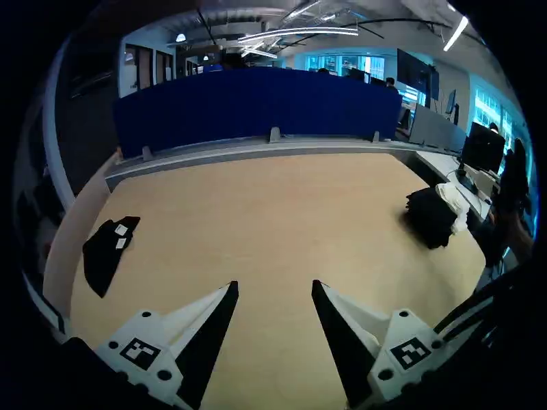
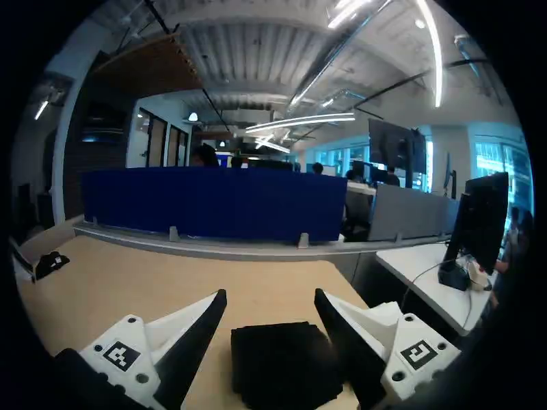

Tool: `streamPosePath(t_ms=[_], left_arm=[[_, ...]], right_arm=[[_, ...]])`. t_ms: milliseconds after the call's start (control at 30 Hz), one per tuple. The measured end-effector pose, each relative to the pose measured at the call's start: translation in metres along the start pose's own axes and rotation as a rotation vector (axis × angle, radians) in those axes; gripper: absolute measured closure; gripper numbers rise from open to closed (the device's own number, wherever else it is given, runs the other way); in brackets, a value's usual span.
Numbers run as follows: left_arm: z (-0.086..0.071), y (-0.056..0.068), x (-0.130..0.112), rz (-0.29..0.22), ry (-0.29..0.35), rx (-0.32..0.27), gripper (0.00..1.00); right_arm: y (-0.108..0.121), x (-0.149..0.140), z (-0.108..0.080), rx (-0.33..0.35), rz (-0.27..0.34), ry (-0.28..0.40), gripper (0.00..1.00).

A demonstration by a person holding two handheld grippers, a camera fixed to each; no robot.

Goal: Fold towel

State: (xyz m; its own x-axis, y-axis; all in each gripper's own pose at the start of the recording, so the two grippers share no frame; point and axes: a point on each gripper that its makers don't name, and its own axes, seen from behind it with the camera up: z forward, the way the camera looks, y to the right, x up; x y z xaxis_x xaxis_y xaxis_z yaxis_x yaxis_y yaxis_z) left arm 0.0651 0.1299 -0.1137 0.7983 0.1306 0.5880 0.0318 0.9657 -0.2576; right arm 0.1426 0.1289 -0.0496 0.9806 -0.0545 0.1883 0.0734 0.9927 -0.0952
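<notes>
The folded black towel [image 2: 286,365] runs off the lower edge.

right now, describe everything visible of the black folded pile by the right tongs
The black pile looks like soft cloth folded into a squarish stack of several layers, edges roughly aligned. It lies flat on the pale wooden table, near the table's edge, between the fingers of the open right tongs. Whether they touch it is unclear.

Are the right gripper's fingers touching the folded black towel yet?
Cannot tell. In the right gripper view the right gripper is open around the folded black towel; bare table shows beside one finger, but the other overlaps the towel's edge.
</notes>
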Motion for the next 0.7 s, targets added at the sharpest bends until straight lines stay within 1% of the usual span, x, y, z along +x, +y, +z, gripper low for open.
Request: streamPosePath(t_ms=[167,367,567,700], left_arm=[[-0.001,-0.015,0.016,-0.03,0.063,0.02,0.21],[-0.002,-0.037,0.039,-0.056,0.154,0.054,0.21],[-0.009,-0.061,0.069,-0.063,0.266,0.09,0.21],[-0.017,-0.078,0.091,-0.064,0.352,0.123,0.21]], right_arm=[[-0.02,0.009,-0.002,0.014,-0.008,0.014,0.0],[-0.05,0.022,-0.005,0.041,-0.028,0.035,0.0],[-0.083,0.033,-0.004,0.069,-0.034,0.055,0.0],[-0.106,0.037,-0.002,0.091,-0.031,0.065,0.0]])
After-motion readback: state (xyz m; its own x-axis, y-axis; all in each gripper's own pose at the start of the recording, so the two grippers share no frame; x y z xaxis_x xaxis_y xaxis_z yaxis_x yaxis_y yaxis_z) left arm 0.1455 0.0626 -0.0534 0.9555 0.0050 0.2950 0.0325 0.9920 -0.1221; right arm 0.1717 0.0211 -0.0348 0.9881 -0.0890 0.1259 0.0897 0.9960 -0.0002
